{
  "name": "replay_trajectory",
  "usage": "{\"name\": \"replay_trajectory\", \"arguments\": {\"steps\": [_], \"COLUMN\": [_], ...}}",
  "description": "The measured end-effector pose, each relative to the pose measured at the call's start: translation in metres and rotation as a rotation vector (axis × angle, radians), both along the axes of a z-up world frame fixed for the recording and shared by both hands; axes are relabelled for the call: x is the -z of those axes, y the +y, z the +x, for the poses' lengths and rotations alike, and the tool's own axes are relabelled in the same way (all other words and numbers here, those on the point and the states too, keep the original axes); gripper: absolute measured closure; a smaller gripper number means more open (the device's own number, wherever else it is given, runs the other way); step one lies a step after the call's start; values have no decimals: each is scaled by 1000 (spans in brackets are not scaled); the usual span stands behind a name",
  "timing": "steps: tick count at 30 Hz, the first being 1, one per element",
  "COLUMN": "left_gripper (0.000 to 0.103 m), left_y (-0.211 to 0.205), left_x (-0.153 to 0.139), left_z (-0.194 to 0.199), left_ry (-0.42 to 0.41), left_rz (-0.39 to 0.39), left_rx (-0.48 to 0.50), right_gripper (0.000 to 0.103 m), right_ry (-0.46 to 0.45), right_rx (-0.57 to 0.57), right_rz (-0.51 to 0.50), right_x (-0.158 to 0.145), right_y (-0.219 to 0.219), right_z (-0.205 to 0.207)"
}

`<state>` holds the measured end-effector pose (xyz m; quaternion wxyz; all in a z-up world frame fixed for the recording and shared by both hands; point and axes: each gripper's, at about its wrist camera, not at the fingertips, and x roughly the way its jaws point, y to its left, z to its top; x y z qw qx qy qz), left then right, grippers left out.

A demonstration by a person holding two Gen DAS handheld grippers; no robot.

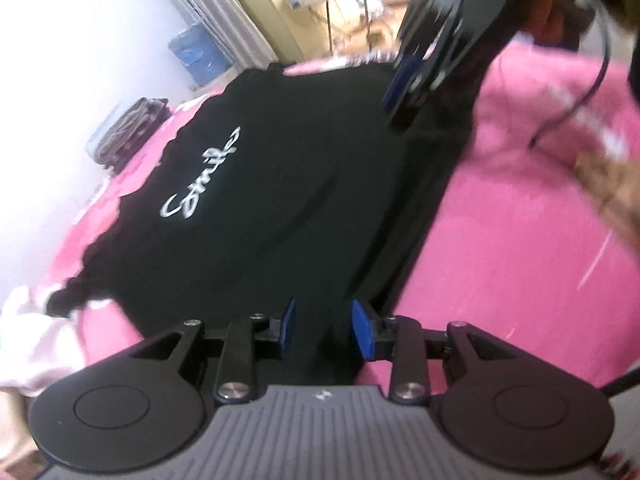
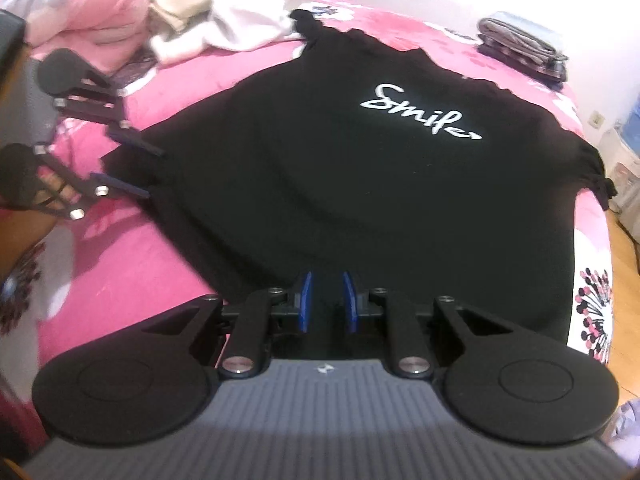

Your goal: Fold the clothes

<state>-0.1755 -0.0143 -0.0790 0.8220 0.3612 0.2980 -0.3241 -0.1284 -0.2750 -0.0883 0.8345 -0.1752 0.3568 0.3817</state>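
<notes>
While the black T-shirt (image 2: 360, 184) lies spread flat on the bed (image 2: 132, 252), lettering up, both parted, empty tools sit at its hem: the right tool (image 2: 327, 300) mid-edge, the left tool (image 2: 128, 164) at a corner.

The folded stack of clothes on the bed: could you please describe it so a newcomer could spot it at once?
Start from the pink bedspread and the black "Smile" T-shirt spread flat on it. Beyond the shirt, by the white wall, sits the folded stack: grey and plaid layers, neatly squared, unlike the loose pale heap opposite.
</notes>
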Motion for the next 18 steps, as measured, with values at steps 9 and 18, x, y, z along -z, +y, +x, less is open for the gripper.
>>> {"name": "replay_trajectory", "arguments": {"steps": [9,18], "left_gripper": [69,75], "left_y": [-28,-24], "left_x": [28,31], "left_z": [-7,3], "left_ry": [62,166], "left_rz": [26,-32], "left_rx": [122,50], "right_gripper": [87,103], "right_ry": [165,191], "right_rx": [9,135], "right_rz": [18,3], "right_x": [14,44], "right_y": [43,86], "right_z": [57,112]}}
